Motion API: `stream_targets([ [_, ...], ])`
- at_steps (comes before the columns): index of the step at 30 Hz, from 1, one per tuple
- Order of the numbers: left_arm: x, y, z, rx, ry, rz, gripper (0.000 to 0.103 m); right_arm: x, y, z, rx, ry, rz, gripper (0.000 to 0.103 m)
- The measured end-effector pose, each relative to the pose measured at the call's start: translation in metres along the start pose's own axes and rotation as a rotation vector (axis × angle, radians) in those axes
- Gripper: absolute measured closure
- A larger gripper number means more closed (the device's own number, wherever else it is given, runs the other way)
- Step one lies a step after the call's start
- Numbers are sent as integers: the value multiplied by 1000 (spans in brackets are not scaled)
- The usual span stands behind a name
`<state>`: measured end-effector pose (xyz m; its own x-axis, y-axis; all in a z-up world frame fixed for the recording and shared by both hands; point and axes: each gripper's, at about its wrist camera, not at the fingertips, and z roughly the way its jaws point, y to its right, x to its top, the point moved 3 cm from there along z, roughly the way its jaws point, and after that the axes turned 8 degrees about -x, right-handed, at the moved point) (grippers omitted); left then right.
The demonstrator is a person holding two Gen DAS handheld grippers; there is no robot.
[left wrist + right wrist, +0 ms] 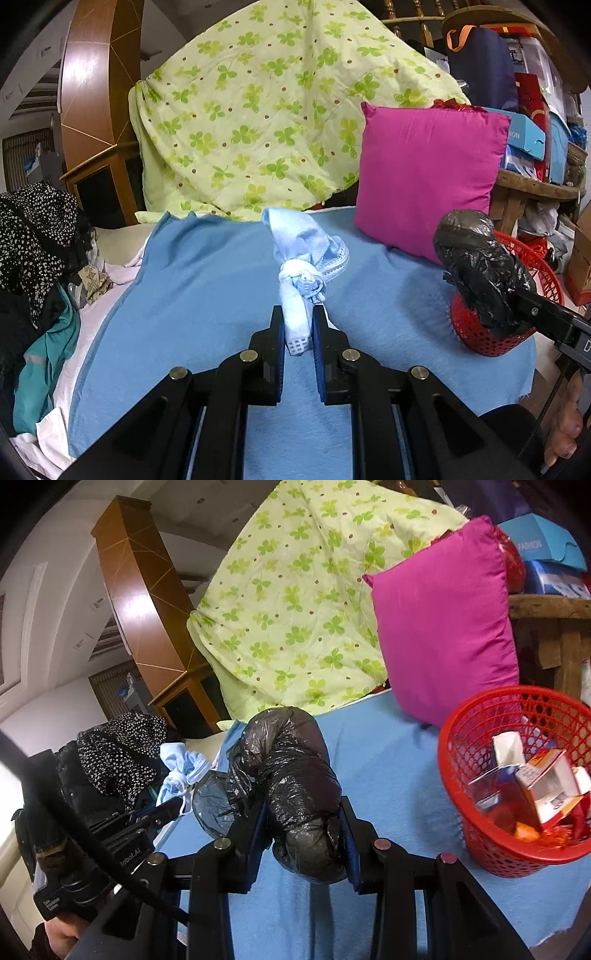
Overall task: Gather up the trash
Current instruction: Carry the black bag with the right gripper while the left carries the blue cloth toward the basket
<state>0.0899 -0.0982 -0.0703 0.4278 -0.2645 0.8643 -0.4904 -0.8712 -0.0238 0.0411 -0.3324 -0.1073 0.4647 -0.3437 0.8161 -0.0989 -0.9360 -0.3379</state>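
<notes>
Knotted pale-blue face masks [303, 273]: clamped between the closed jaws of the left gripper [298, 325], above the blue bedsheet [207, 280]. Wadded black plastic bag [295, 782]: pinched in the right gripper [304, 834]. Red mesh plastic basket [476, 834]: standing on the sheet near a magenta cushion [443, 627], containing cartons.

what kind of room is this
Likely a cluttered bedroom or living space: a clover-print quilt and pink cushion sit on a blue-sheeted bed, with piled clothes alongside.
</notes>
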Motion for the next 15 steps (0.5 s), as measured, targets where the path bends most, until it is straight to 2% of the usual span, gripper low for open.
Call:
stream_targets([
  [15,10,15,-13,-1,27,30,89,2,1,-33,1,52,-22,64],
])
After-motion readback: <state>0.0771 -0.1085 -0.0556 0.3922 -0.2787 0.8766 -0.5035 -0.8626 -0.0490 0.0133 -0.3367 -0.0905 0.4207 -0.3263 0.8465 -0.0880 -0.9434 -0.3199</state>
